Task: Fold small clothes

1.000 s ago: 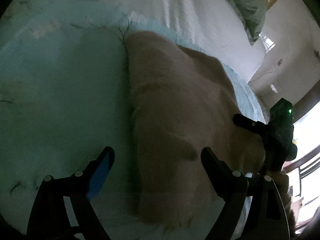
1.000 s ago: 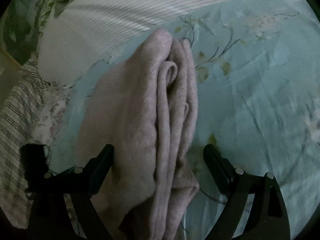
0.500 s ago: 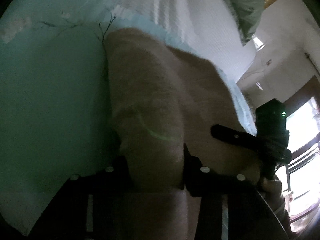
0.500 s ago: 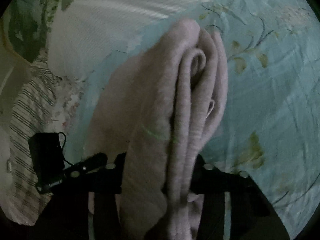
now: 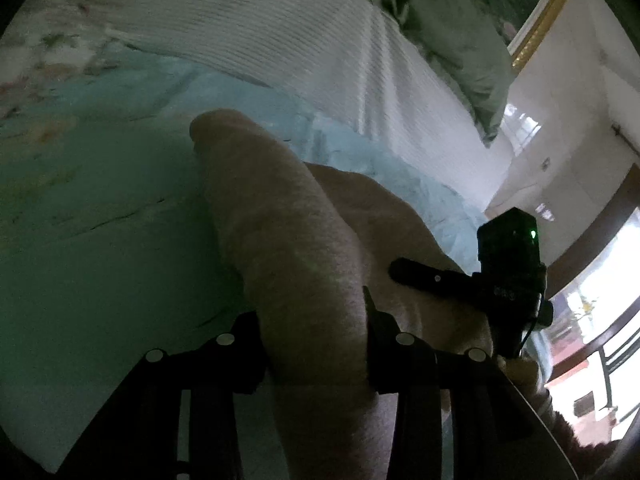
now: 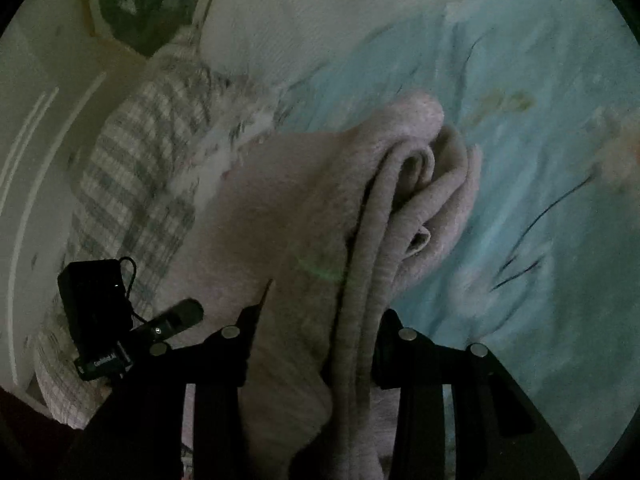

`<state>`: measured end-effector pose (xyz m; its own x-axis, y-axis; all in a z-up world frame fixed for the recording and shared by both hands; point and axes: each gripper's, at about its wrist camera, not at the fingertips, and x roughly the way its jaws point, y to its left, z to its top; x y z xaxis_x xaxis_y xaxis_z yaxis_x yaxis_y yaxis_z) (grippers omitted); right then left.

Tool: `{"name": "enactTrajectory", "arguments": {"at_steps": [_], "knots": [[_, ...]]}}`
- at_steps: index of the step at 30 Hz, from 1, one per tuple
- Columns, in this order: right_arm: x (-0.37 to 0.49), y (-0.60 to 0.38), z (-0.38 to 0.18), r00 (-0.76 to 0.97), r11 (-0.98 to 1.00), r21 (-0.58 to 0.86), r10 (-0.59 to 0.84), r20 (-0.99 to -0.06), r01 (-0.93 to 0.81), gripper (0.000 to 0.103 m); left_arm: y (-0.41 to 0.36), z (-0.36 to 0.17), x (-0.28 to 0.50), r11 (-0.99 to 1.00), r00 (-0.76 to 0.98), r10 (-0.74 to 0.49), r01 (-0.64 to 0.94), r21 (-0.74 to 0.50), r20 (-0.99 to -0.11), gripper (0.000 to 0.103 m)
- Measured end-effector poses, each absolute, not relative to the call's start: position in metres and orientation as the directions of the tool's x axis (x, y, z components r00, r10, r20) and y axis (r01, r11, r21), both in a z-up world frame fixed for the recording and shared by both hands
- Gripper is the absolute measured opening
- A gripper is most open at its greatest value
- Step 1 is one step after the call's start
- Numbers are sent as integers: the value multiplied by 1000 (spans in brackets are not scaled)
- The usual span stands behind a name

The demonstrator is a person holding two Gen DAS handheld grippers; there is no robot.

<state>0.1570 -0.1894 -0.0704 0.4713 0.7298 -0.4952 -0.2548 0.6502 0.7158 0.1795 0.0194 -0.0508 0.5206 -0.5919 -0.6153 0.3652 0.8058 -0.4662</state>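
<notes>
A folded pinkish-beige knit garment (image 5: pixel 288 240) is held above the light blue floral bedsheet (image 5: pixel 100 248). My left gripper (image 5: pixel 314 344) is shut on one end of the fold. My right gripper (image 6: pixel 316 344) is shut on the other end, where the stacked layers and rolled edges of the garment (image 6: pixel 400 200) show. Each view shows the other gripper: the right one in the left wrist view (image 5: pixel 472 280), the left one in the right wrist view (image 6: pixel 132 320). The fingertips are buried in the cloth.
A white ribbed blanket (image 5: pixel 320 40) and a green pillow (image 5: pixel 452 28) lie at the head of the bed. A plaid cloth (image 6: pixel 132 184) lies at the bed's side. A wall and a bright window (image 5: pixel 592 320) are to the right. The sheet (image 6: pixel 540 200) spreads beyond the garment.
Both grippers went from open around the garment to shut on it. The garment has since been raised off the sheet and both views have tilted up.
</notes>
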Motion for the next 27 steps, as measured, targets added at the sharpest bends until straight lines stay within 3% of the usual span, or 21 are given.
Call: {"name": "enactTrajectory", "arguments": {"at_steps": [5,8,13,22,24,27], "knots": [[152,-170,-92,436,696,684,696,-570,-218,46,50,-87,160,838,478,-546,307,-452,-688,41],[150,-178,-97,442,700,691,686,-578,-181,52,59,-106,161,839,448,-544,273,-471,-709,59],[136,-195,-87,478,743,648,636,-606,-167,62,73,-109,167,822,441,-567,250,-511,-696,68],[136,-212,-35,612,797,576,551,-567,-184,61,95,-98,192,832,501,-539,192,-521,-677,70],[147,-207,-29,612,809,559,540,-578,-185,50,94,-89,195,856,542,-497,178,-486,-677,69],[173,-199,-33,591,820,542,532,-606,-183,44,96,-77,194,878,584,-459,180,-444,-669,68]]}}
